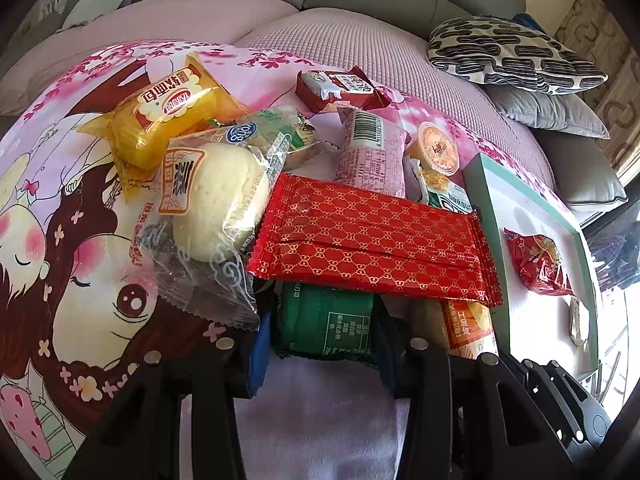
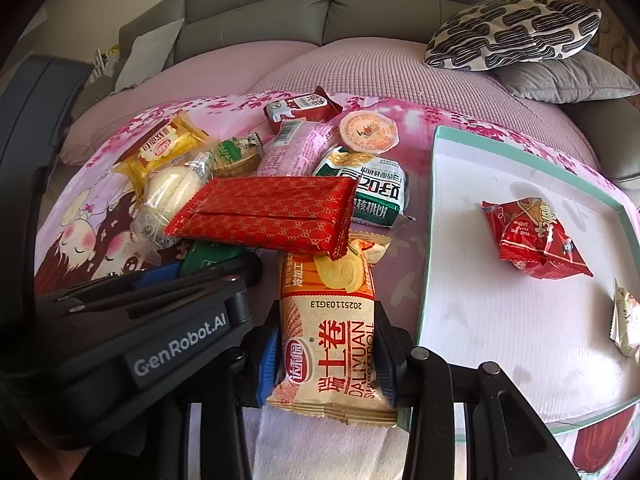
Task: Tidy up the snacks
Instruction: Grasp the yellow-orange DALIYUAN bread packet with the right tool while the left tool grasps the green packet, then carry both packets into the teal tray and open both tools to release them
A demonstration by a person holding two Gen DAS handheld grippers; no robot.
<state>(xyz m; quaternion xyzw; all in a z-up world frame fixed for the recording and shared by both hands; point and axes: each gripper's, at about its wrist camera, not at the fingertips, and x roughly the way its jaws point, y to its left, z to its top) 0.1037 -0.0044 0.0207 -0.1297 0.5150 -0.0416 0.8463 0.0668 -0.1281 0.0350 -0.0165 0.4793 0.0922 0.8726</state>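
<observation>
A pile of snacks lies on a pink cartoon-print cloth [image 1: 80, 240]. My left gripper [image 1: 320, 360] stands with its jaws on both sides of a green packet [image 1: 326, 320] that lies partly under a long red patterned packet [image 1: 372, 240]. In the right wrist view the left gripper [image 2: 188, 276] reaches the green packet [image 2: 208, 256]. My right gripper [image 2: 328, 360] is shut on an orange Swiss roll packet [image 2: 328, 320], whose far end lies under the red patterned packet [image 2: 264, 212]. The Swiss roll packet also shows in the left wrist view [image 1: 468, 326].
A white tray with a teal rim [image 2: 436, 184] stands at the right and holds a red snack bag [image 2: 532, 240] and a small pale packet [image 2: 624, 316]. Around the pile lie a yellow bread packet [image 1: 160, 116], a bun in clear wrap [image 1: 216, 204], a jelly cup [image 2: 368, 130]. Sofa cushions [image 2: 512, 32] lie behind.
</observation>
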